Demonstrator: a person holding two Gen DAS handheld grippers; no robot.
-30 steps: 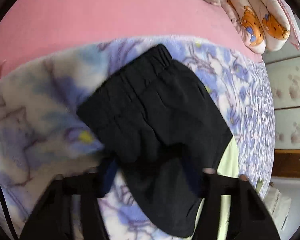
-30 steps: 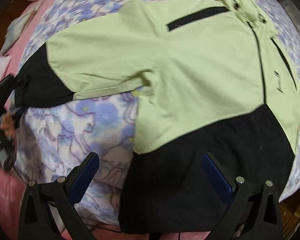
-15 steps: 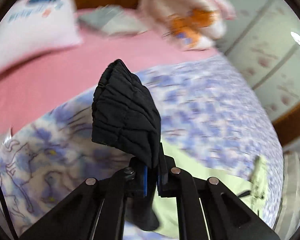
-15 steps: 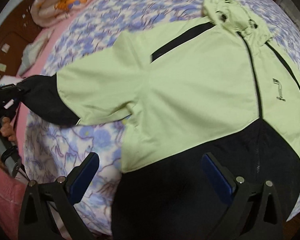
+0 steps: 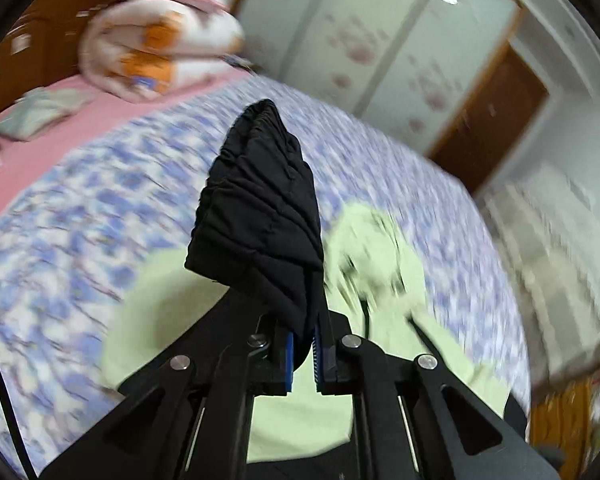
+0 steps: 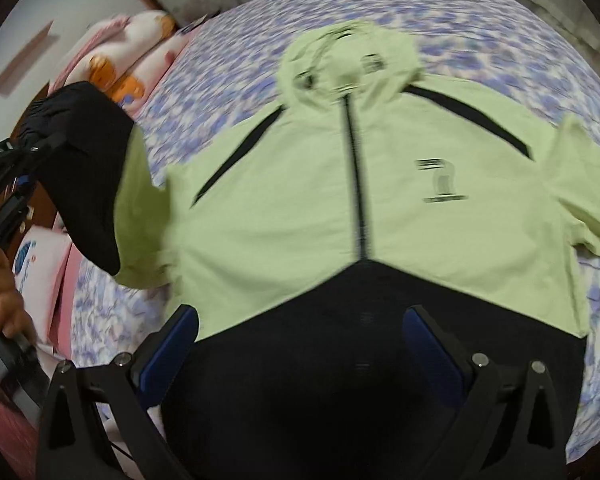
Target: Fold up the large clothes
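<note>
A light green hooded jacket [image 6: 300, 200] with a black hem, black zip and black sleeve ends lies front up on a purple-flowered blanket [image 6: 260, 32]. My left gripper [image 5: 302, 356] is shut on the jacket's black sleeve cuff [image 5: 260, 216] and holds it raised above the jacket body [image 5: 300, 420]. In the right wrist view the lifted cuff [image 6: 84, 168] hangs at the far left with the left gripper [image 6: 28, 152] on it. My right gripper [image 6: 300, 348] is open and empty above the black hem [image 6: 360, 380].
A rolled quilt with orange bears [image 5: 156, 52] lies at the head of the pink bed sheet [image 5: 60, 136]. A white pillow [image 6: 40, 256] sits at the left. Wardrobe doors [image 5: 380, 52] and a brown door [image 5: 492, 120] stand beyond the bed.
My left gripper shut on the black sleeve cuff, lifted it off the blanket and swung it over toward the jacket body. My right gripper stayed open and shifted toward the hem's middle.
</note>
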